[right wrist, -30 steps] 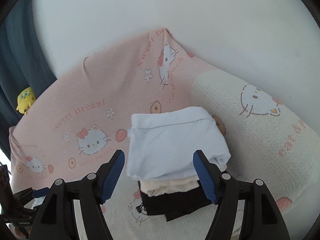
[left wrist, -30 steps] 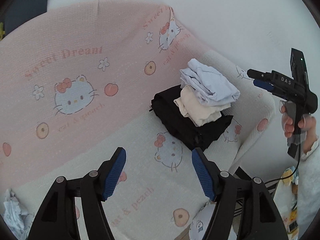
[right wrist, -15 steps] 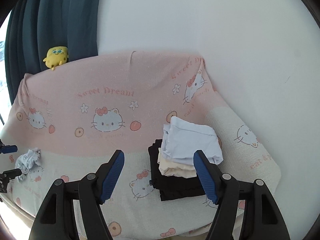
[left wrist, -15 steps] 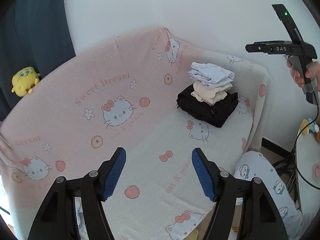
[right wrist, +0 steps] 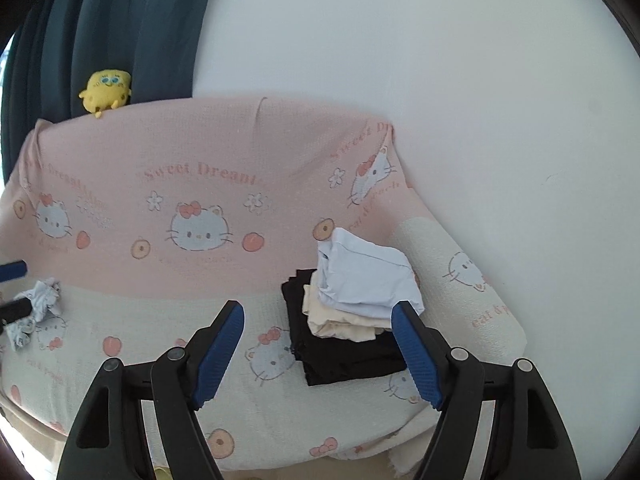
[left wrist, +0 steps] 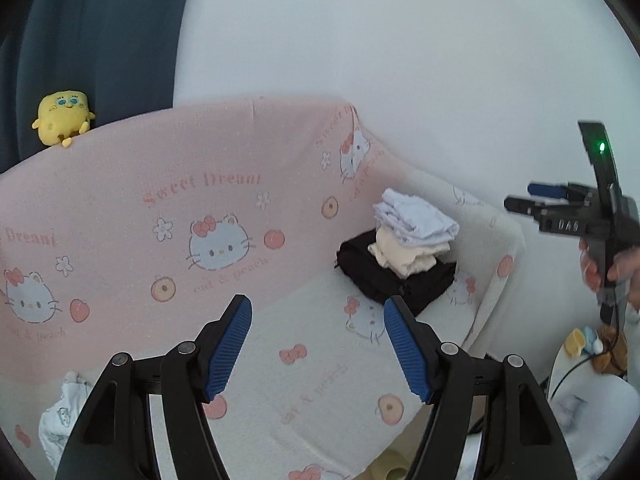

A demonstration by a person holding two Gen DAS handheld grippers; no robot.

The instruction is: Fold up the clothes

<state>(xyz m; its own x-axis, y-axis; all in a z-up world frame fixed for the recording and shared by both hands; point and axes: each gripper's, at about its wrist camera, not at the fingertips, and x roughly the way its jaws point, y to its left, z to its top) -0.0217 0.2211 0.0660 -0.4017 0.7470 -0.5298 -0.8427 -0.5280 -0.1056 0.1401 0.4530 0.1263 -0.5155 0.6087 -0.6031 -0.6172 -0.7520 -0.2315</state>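
Note:
A stack of folded clothes sits at the right end of the sofa: a light blue piece (left wrist: 416,220) (right wrist: 368,276) on top, a cream one (left wrist: 404,258) (right wrist: 340,320) under it, a black one (left wrist: 392,280) (right wrist: 344,356) at the bottom. A crumpled pale printed garment (left wrist: 60,416) (right wrist: 44,300) lies at the seat's left end. My left gripper (left wrist: 316,304) hangs above the seat with its jaws opening and nothing between them. My right gripper (right wrist: 317,308) hovers in front of the stack, jaws opening, also empty. In the left wrist view the right gripper (left wrist: 520,197) shows at the far right, held by a hand (left wrist: 600,264).
The sofa (left wrist: 320,360) (right wrist: 120,360) wears a pink and cream cat-print cover. A yellow plush toy (left wrist: 62,118) (right wrist: 106,90) sits on its backrest before a dark curtain (left wrist: 100,40). White wall stands behind. Small toys (left wrist: 576,342) and a cable lie to the sofa's right.
Both grippers have pulled back and up from the folded stack, which now looks smaller and farther off. The right wrist view has rolled level. Both pairs of jaws stand slightly wider.

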